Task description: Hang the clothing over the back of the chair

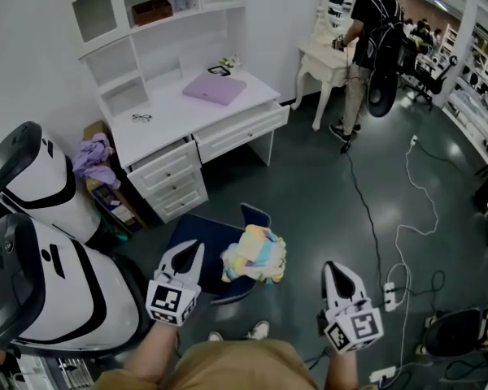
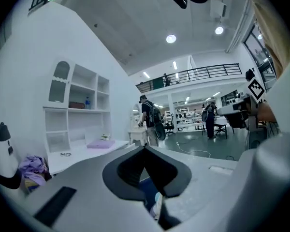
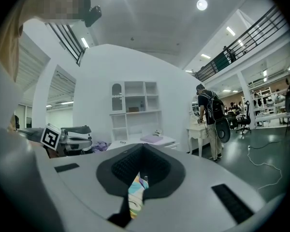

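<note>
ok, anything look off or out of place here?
The pastel clothing is bunched in a wad at the seat edge of the blue chair, not draped on its back. Purple clothes are heaped beside the white desk, and cables sprawl across the floor.

No words, numbers or brand names can be read. Only square black-and-white code patterns are seen in the head view: the left marker (image 1: 169,301) on the left claw (image 1: 197,246) at seven o'clock, and the right marker (image 1: 356,329) on the right claw (image 1: 328,265) at five o'clock.
</note>
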`<state>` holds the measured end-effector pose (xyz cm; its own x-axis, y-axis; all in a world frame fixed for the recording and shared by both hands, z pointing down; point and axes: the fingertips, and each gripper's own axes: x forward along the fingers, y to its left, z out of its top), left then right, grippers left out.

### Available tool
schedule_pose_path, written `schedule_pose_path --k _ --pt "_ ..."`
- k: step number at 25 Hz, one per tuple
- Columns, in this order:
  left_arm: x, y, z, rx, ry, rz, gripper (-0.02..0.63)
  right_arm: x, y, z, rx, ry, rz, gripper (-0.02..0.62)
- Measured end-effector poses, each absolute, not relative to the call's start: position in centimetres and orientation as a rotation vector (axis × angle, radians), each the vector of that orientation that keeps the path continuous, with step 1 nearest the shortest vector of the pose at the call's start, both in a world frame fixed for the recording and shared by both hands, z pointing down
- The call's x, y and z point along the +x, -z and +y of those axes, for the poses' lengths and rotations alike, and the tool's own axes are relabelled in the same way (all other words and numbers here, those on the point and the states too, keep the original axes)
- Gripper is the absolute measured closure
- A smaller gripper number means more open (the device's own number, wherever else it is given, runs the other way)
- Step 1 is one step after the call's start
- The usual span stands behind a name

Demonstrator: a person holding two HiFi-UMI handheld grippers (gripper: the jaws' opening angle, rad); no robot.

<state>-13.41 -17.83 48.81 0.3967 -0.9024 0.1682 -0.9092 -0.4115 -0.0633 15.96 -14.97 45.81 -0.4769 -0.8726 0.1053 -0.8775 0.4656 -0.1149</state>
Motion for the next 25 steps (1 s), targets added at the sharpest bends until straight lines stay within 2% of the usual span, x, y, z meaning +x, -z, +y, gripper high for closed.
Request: schedule_pose_path --k 13,25 --pt "-21.3 -38.8 -13.2 2.576 -0.030 -2.021 0.601 15.4 -42.7 -16.9 1.614 -0.150 -2.689 0.592" --pt "-26.7 -38.4 -10.5 2.478 0.015 -2.134 0.601 13.7 -42.0 -17.1 1.636 -0.142 -2.665 0.592"
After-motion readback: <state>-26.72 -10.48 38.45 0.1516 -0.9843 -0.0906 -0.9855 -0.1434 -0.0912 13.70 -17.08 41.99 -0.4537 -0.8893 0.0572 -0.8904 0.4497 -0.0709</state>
